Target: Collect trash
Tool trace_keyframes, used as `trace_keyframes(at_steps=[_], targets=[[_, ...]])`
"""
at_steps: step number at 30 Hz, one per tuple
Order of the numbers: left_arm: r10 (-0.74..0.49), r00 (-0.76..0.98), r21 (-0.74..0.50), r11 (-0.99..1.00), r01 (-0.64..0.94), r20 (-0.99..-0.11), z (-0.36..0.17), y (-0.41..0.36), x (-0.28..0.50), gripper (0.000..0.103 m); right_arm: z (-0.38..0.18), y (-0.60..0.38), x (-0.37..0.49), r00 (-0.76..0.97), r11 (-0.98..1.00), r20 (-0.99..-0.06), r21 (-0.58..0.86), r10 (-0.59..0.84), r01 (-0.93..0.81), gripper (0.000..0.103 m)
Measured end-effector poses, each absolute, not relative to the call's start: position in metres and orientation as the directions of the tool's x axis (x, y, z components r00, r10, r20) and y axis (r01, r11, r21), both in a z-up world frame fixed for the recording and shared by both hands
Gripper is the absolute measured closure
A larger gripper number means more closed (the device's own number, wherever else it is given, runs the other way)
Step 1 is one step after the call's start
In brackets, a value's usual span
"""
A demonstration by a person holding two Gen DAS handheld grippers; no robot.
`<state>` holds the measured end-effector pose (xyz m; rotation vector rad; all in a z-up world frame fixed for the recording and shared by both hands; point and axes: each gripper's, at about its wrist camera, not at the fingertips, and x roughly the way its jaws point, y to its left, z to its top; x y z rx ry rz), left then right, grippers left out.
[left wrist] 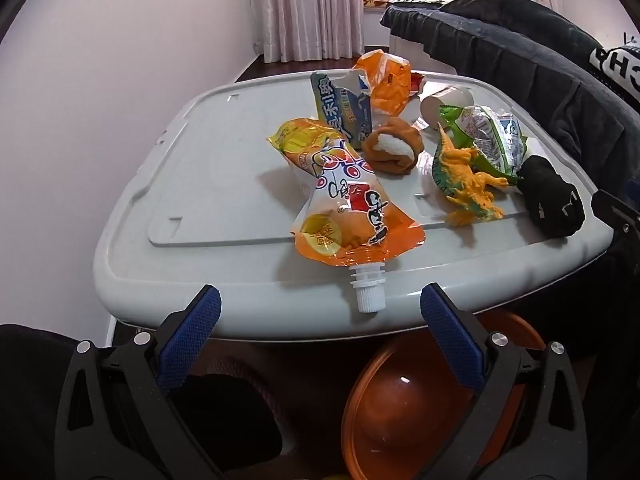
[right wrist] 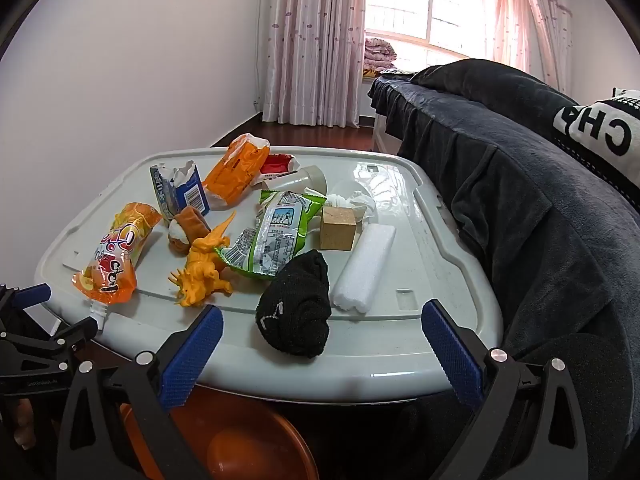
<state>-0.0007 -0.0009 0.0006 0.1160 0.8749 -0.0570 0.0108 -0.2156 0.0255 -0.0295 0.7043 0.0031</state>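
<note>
A grey-white table (left wrist: pixel 208 184) (right wrist: pixel 400 344) carries litter. An orange spouted drink pouch (left wrist: pixel 352 200) (right wrist: pixel 116 256) lies nearest the front edge, its white spout overhanging. Behind it sit a torn blue wrapper (left wrist: pixel 340 104) (right wrist: pixel 180 188), an orange wrapper (left wrist: pixel 388 80) (right wrist: pixel 240 168), a paper cup (left wrist: pixel 444 104) (right wrist: pixel 304 178), a green-silver packet (left wrist: pixel 492 132) (right wrist: pixel 276 236) and crumpled tissue (right wrist: pixel 352 200). My left gripper (left wrist: pixel 320 312) hangs open just short of the spout, holding nothing. My right gripper (right wrist: pixel 322 328) stands open in front of a black sock (right wrist: pixel 296 304) (left wrist: pixel 552 200), empty too.
A yellow-green toy dinosaur (left wrist: pixel 464 176) (right wrist: pixel 204 268), a brown rolled sock (left wrist: pixel 394 146) (right wrist: pixel 188 228), a wooden block (right wrist: pixel 338 226) and a white foam piece (right wrist: pixel 366 268) share the table. An orange basin (left wrist: pixel 404 404) (right wrist: pixel 248 444) sits below the front edge. A dark blanket-covered bed (right wrist: pixel 520 184) flanks the right.
</note>
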Motion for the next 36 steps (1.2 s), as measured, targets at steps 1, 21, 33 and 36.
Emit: trace_keyframes(at_steps=[1, 21, 33, 36], targets=[[-0.015, 0.635, 0.060, 0.994, 0.096, -0.773, 0.001, 0.001, 0.000, 0.006, 0.025, -0.216, 0.011, 0.762, 1.000, -0.647, -0.026, -0.007, -0.013, 0.005], [-0.022, 0.627, 0.035, 0.996, 0.079, -0.779, 0.004, 0.014, 0.002, 0.006, 0.024, -0.215, 0.011, 0.762, 0.999, -0.647, -0.031, -0.010, -0.013, 0.005], [-0.052, 0.639, -0.021, 0.998, 0.055, -0.768, 0.006, 0.016, 0.004, 0.006, 0.022, -0.211, 0.018, 0.755, 0.999, -0.655, -0.039, -0.015, -0.014, 0.005], [-0.054, 0.637, -0.024, 0.998, 0.056, -0.769, 0.005, 0.015, 0.005, 0.006, 0.020, -0.213, 0.017, 0.752, 0.999, -0.659, -0.038, -0.016, -0.012, 0.005]])
